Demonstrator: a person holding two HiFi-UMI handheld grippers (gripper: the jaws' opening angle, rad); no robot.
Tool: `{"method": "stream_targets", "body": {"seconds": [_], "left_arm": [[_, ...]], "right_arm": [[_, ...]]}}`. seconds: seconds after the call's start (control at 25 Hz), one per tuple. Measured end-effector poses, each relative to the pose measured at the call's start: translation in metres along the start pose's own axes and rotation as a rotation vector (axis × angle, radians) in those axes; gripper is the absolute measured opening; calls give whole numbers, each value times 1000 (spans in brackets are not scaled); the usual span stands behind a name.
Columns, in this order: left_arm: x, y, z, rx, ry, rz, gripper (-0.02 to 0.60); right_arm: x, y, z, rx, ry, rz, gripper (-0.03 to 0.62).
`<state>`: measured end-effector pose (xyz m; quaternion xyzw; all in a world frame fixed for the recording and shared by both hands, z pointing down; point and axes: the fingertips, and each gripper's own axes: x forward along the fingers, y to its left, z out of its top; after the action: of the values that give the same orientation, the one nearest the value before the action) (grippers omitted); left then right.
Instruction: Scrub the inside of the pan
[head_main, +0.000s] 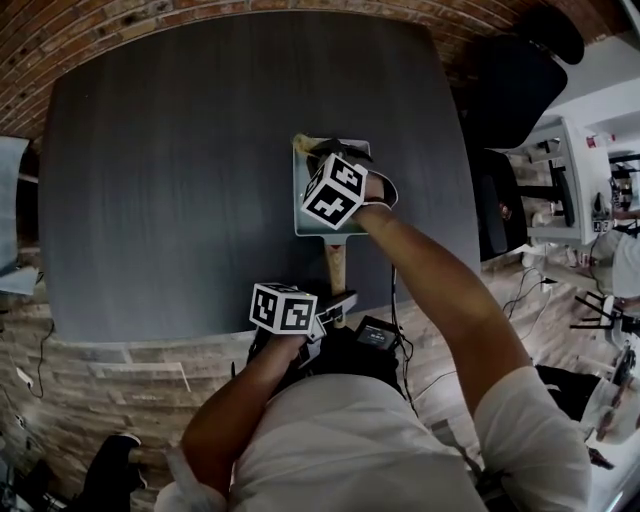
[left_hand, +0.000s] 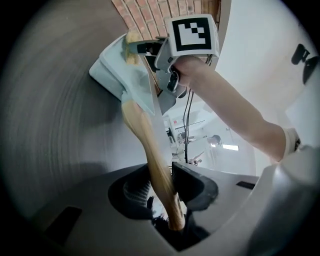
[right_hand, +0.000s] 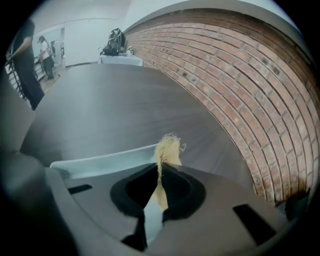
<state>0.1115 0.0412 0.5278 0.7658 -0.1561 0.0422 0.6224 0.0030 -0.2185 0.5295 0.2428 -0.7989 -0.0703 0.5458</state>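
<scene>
A pale square pan (head_main: 299, 195) with a wooden handle (head_main: 337, 262) lies on the dark table (head_main: 170, 180), its handle pointing at the near edge. My left gripper (head_main: 338, 306) is shut on the end of that handle (left_hand: 150, 150), which runs between its pads (left_hand: 162, 187). My right gripper (head_main: 328, 153) hangs over the pan, tilted down, and is shut on a tuft of yellowish fibre scrubber (right_hand: 167, 147) that sticks out past its fingertips (right_hand: 161, 180). The scrubber (left_hand: 132, 39) sits just above the pan's far rim (right_hand: 100, 162). The marker cube hides most of the pan's inside in the head view.
A brick wall (right_hand: 240, 85) runs along the table's far side. A black chair (head_main: 510, 90) and a white desk (head_main: 565, 170) stand to the right. Cables (head_main: 400, 330) trail on the wooden floor. People stand far off (right_hand: 45, 55).
</scene>
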Motion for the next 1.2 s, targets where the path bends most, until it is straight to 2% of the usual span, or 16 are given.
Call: {"method": "stream_targets", "body": {"seconds": [0.12,0.36,0.92,1.2], "left_arm": [[-2,-1,-1,30,33,17,123],[-4,-3,-2,64,73,15,129],[-8,-1,-2,65,77,6,130],[-7,-2,-1,66,74,-2,130]], "right_arm": [[5,7,-1,-55,12,15,31],[2,15,0,-69,17,91,31],[-9,38,-3,-97,19,172,31],[-17,56,-5,-147,24,228,31]]}}
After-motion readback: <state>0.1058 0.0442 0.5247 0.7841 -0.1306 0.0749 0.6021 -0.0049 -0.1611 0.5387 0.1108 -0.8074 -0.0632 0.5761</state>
